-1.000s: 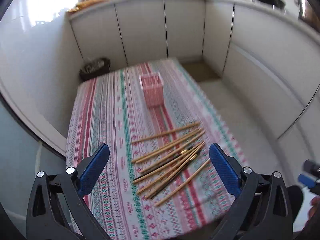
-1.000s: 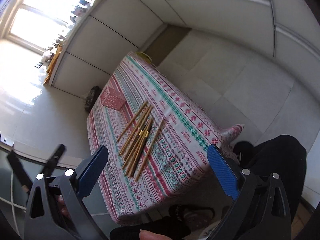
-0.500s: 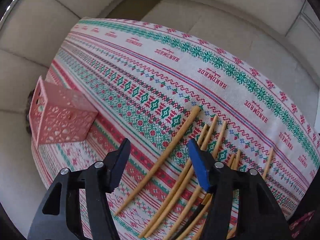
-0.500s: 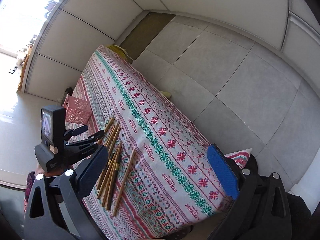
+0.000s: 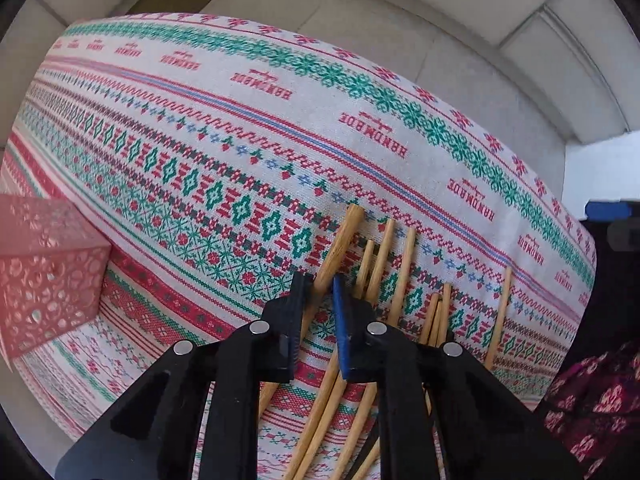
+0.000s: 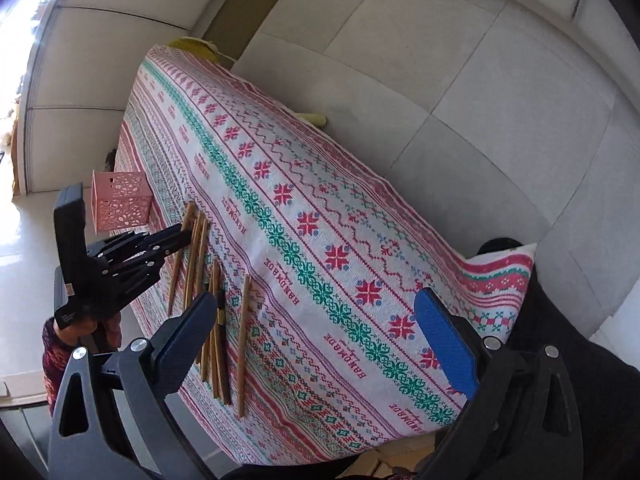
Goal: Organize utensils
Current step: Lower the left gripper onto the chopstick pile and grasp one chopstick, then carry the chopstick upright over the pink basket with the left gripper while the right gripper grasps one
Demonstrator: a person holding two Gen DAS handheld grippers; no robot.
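Wooden chopsticks point(image 5: 402, 268) lie in a loose fan on the patterned cloth point(image 5: 248, 128) covering the surface. My left fingers point(image 5: 320, 292) point straight down over the leftmost chopstick point(image 5: 340, 240); they have just been closing and now pinch it between the pads. My right fingers point(image 6: 316, 332) hang wide apart above the near edge of the cloth, holding nothing. Off to the far side of the chopsticks stands a pink perforated basket point(image 6: 122, 204), apart from them.
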